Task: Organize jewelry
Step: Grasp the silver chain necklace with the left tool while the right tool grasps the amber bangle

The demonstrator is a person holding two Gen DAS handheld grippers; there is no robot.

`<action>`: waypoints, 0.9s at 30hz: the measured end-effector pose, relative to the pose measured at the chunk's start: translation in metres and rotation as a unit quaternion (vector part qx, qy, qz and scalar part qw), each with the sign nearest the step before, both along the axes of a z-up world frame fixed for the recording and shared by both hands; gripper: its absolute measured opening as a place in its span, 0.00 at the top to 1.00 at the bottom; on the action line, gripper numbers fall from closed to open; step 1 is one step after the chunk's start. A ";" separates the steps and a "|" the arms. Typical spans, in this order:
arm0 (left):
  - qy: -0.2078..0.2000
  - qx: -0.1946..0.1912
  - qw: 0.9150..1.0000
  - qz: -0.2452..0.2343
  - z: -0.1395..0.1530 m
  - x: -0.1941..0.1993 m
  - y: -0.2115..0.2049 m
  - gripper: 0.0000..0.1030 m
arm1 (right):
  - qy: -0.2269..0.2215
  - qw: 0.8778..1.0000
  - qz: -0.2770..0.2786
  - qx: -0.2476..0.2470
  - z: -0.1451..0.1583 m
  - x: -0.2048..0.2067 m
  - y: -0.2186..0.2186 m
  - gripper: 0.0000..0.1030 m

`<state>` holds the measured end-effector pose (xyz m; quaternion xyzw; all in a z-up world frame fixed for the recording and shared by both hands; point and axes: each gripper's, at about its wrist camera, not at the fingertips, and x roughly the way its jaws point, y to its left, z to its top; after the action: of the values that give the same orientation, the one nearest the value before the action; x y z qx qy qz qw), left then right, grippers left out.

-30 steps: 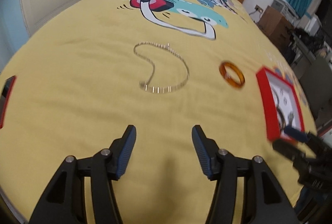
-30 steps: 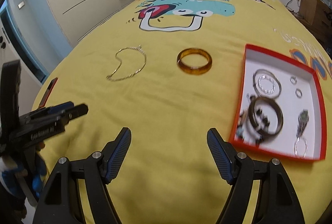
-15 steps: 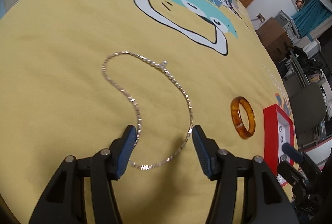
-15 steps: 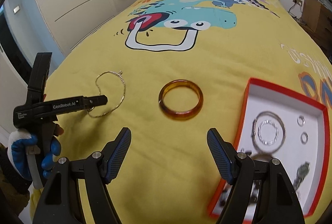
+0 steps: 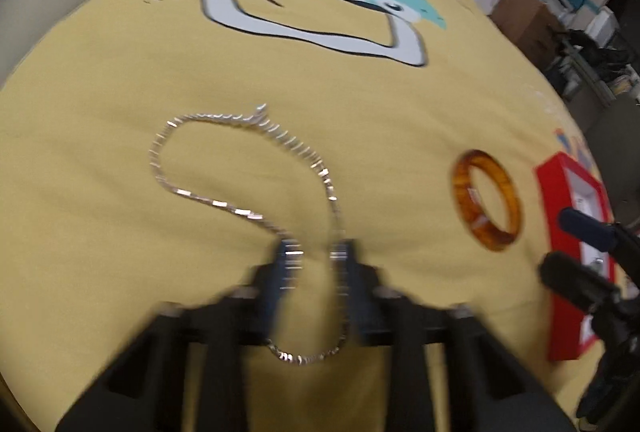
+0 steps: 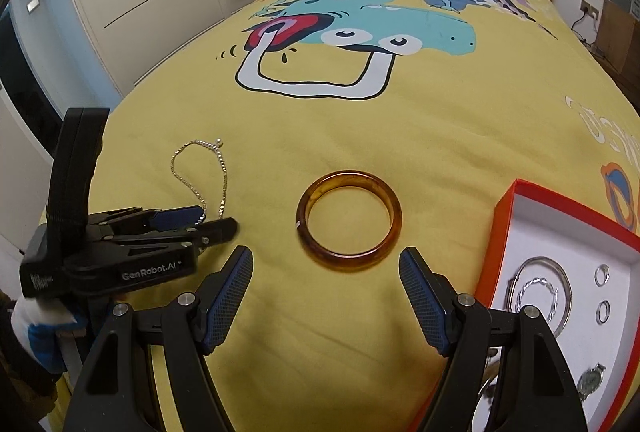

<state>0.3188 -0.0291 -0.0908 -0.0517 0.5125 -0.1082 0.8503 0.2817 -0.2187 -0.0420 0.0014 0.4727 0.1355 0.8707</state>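
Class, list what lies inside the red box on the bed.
Inside the red box: a large silver bangle around a twisted bracelet, two small rings and a watch. The right claw covers the near corner.

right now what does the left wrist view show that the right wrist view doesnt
Only the left wrist view shows the silver chain's near end looping between the left gripper fingers, which are blurred.

Only the right wrist view shows the rings and bangles inside the red tray, plus the open right gripper behind the amber bangle.

Both show chain, bangle, tray and yellow bedspread.
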 end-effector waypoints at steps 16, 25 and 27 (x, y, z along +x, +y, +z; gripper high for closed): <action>-0.040 -0.002 0.998 0.038 0.026 -0.022 0.048 0.98 | 0.065 0.997 0.020 -0.027 -0.034 0.046 0.031 0.63; -0.056 -0.011 0.996 0.062 0.053 -0.059 0.072 0.98 | 0.087 0.995 0.040 0.020 -0.036 0.013 0.042 0.90; -0.059 -0.012 0.996 0.067 0.060 -0.069 0.076 0.98 | 0.085 0.995 0.038 0.042 -0.031 -0.004 0.044 0.91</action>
<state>0.2496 0.0468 -0.0304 -0.0897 0.4552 -0.0601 0.8838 0.2774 -0.1750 -0.0733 0.0314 0.5390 0.1872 0.8206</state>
